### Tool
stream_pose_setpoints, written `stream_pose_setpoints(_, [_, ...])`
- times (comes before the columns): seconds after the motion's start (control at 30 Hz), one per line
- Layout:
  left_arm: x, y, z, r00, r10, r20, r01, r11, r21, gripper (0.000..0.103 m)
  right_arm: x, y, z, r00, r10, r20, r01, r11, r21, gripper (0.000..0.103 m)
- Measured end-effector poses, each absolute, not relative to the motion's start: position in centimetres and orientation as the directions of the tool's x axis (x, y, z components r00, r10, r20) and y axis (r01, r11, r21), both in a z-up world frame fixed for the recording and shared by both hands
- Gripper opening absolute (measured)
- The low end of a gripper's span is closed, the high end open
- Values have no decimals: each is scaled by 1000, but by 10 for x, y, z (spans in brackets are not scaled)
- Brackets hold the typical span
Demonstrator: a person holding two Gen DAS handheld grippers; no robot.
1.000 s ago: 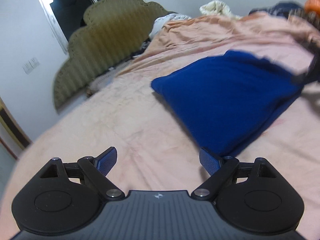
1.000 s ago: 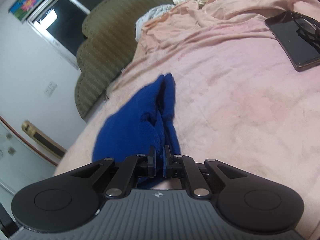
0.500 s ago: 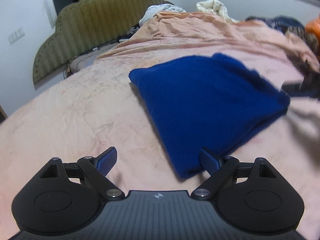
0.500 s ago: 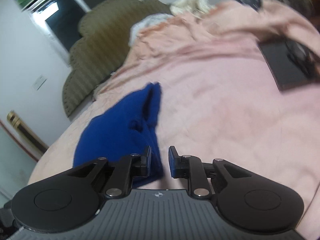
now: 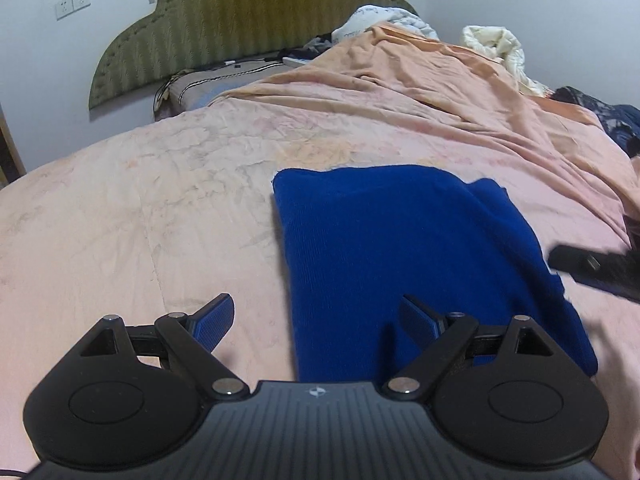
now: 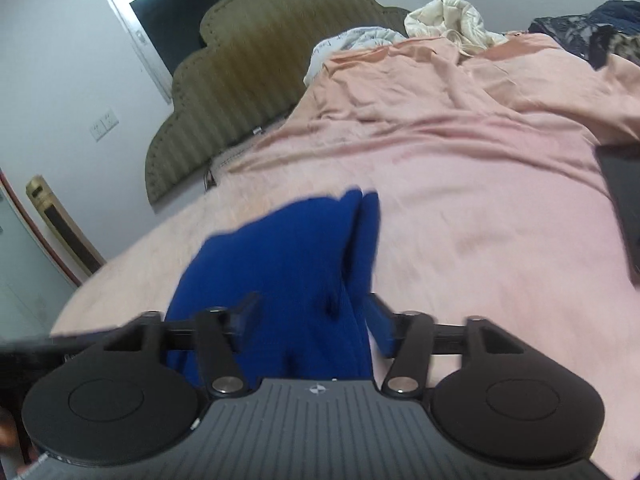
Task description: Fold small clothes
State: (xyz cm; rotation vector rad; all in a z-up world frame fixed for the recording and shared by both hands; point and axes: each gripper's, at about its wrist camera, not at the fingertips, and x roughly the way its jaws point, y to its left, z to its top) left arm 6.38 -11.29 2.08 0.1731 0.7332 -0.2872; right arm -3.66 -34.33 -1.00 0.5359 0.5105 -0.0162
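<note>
The left gripper (image 5: pixel 316 320) hovers released over the pink bed (image 5: pixel 120 220), its right finger above the near edge of the folded blue garment (image 5: pixel 400 248), which stretches toward twelve o'clock. At three o'clock, the right gripper (image 6: pixel 310 316) is opening; the garment's edge lies loose between its pads (image 6: pixel 378 320), unpinched.

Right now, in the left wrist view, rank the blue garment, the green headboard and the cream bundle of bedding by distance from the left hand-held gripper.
1. Blue garment: just ahead of the left hand-held gripper, right of centre.
2. Green headboard: far end of the bed, upper left.
3. Cream bundle: upper right, about as far back; too close to call.
</note>
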Motion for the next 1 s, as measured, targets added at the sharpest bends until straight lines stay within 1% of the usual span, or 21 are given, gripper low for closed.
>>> stream_pose_setpoints(0.07, [68,-114,19,706,-188,-683,312,948,61,90,-10,-355,-12,865,119,-487,162,853,496,67])
stream_pose_setpoints(0.13, [71,-115,14,703,-176,-689,313,947,77,90,16,-367,-19,842,163,-514,166,829,534,67])
stream_pose_setpoints(0.17, [72,-115,12,701,-172,-693,315,945,84,90,25,-371,-23,830,200,-521,155,814,560,52])
stream_pose_setpoints(0.2, [74,-114,11,699,-167,-695,314,945,89,90,30,-372,-27,824,223,-520,150,800,581,41])
stream_pose_setpoints(0.23, [76,-113,9,698,-166,-697,313,946,88,90,32,-373,-30,823,232,-519,149,794,590,9])
stream_pose_setpoints(0.3, [82,-111,7,689,-171,-705,306,950,68,90,28,-373,-30,831,175,-527,167,827,537,7])
stream_pose_setpoints(0.33, [86,-111,6,678,-174,-714,300,952,52,90,27,-372,-30,833,137,-536,187,842,506,8])
stream_pose_setpoints(0.37, [90,-111,6,667,-179,-723,294,955,34,90,27,-371,-32,831,130,-541,191,847,496,12])
stream_pose_setpoints(0.4, [93,-111,5,660,-185,-728,289,957,19,90,26,-369,-34,828,142,-543,189,841,508,18])
stream_pose_setpoints(0.43, [95,-111,5,656,-188,-731,285,959,9,90,26,-369,-35,826,143,-545,198,832,518,20])
stream_pose_setpoints(0.47, [96,-111,4,655,-186,-732,280,960,8,90,25,-369,-35,827,139,-544,202,830,520,25])
stream_pose_setpoints(0.5, [96,-111,4,656,-183,-732,277,961,9,90,24,-369,-34,831,139,-539,199,830,521,29])
stream_pose_setpoints(0.57, [97,-112,5,658,-180,-731,276,961,12,90,21,-369,-31,836,148,-528,189,827,530,41])
stream_pose_setpoints(0.6, [97,-112,5,659,-179,-730,277,961,14,90,20,-370,-30,838,150,-525,185,826,532,43])
stream_pose_setpoints(0.63, [98,-112,5,660,-179,-730,277,961,14,90,19,-369,-29,838,151,-524,182,828,530,48])
stream_pose_setpoints(0.67, [99,-112,6,661,-177,-730,276,961,16,90,20,-369,-28,837,153,-525,179,831,527,54])
stream_pose_setpoints(0.77, [102,-112,7,663,-172,-729,275,961,23,90,22,-370,-29,835,159,-527,172,834,525,69])
stream_pose_setpoints(0.93, [111,-111,6,663,-163,-731,273,962,33,90,26,-378,-33,822,153,-549,197,828,526,80])
stream_pose_setpoints(1.0, [115,-110,5,658,-169,-734,276,961,26,90,29,-381,-36,816,184,-549,178,823,540,81])
